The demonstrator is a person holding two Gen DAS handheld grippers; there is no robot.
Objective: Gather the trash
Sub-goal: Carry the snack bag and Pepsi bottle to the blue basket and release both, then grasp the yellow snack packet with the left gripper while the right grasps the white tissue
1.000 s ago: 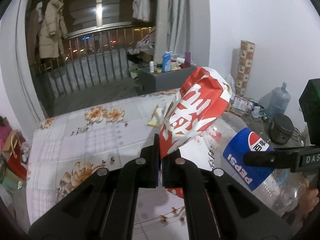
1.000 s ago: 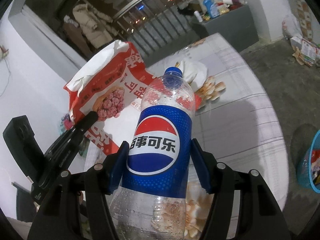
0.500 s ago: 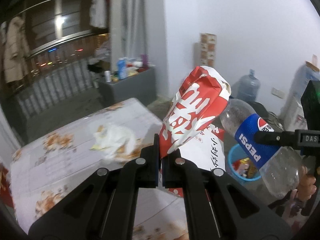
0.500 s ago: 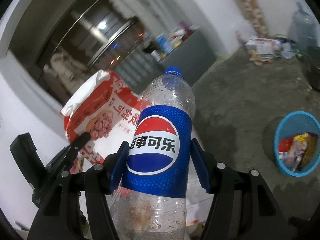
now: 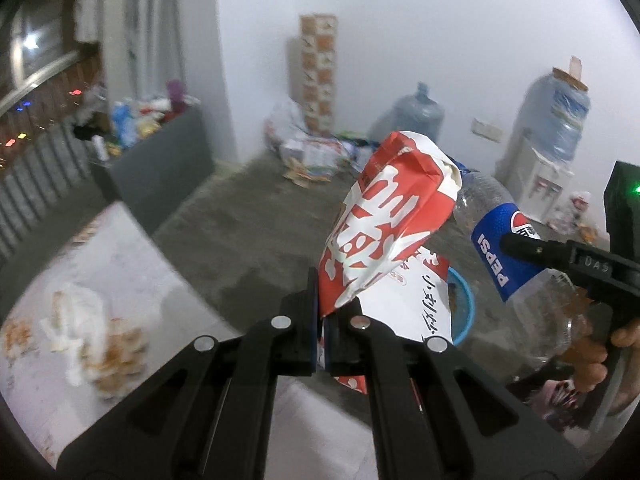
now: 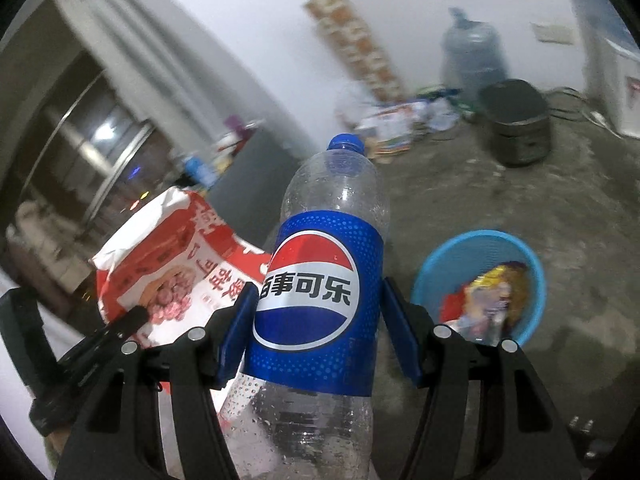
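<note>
We are looking forward and downward along each pair of tongs, close behind them. Both views are sharing the Pepsi bottle (image 6: 320, 304), the red snack bag (image 5: 384, 232), the blue basket (image 6: 480, 280) and the far wall's water jug (image 6: 472, 60).

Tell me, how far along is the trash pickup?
Done: some wrappers already lie in the blue basket. In hand: the left gripper pinches a red snack bag, and the right gripper grips a Pepsi bottle, both above the floor near the basket. Left: dropping both in, then the crumpled tissue on the table.
</note>
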